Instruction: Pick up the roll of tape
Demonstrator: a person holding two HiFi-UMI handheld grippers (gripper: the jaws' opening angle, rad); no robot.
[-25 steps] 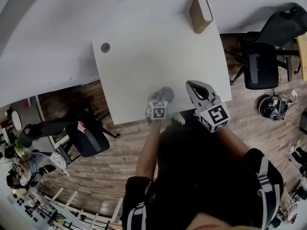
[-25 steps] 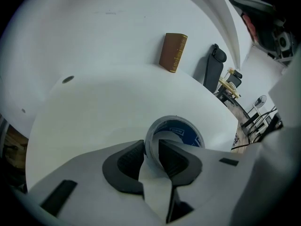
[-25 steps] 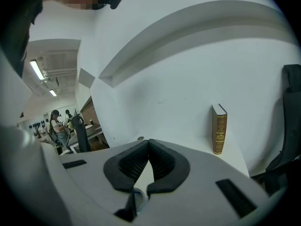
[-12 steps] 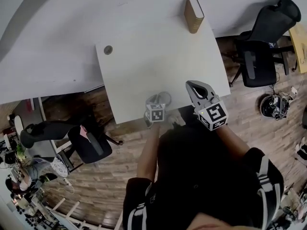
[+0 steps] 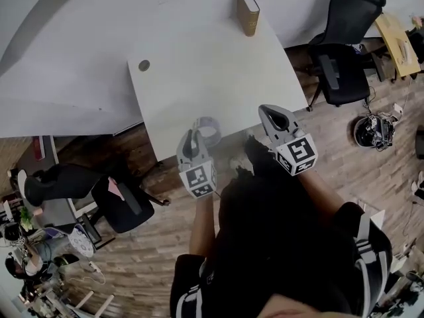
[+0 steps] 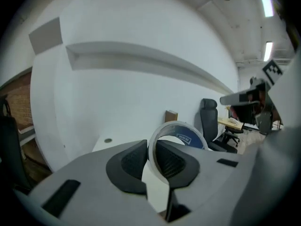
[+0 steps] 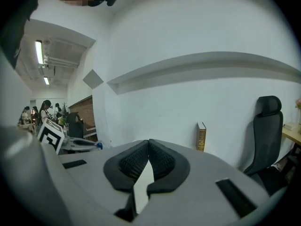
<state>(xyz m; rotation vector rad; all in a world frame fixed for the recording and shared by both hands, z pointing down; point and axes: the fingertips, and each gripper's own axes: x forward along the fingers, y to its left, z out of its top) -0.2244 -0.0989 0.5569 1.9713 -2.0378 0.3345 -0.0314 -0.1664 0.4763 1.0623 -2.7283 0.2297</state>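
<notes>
Head view: I have one white counter point(image 5: 218, 71) set against a white wall point(image 5: 99, 18), with wooden floor point(image 5: 159, 257) along its left, right and near edges. On the counter I count one book point(image 5: 248, 12), standing at the far edge, and one round port point(image 5: 144, 65) by the far left corner. One black office chair point(image 5: 338, 71) stands off the right edge, and a second chair point(image 5: 122, 207) sits on the floor near left. My left tool point(image 5: 196, 135) is over the near edge with the single roll of tape point(image 5: 207, 127) in it, held up off the counter. My right tool point(image 5: 267, 113) is just to the right, over the near right corner and apart from the roll.

Left gripper view: the pads are clamped on the ring's wall, one inside the ring and one outside. The roll stands on edge in the air, its blue inner label showing. The counter, book and right-hand chair lie beyond it.

Right gripper view: the jaws are pressed together and hold nothing. The book stands upright far ahead, with the chair to its right.
</notes>
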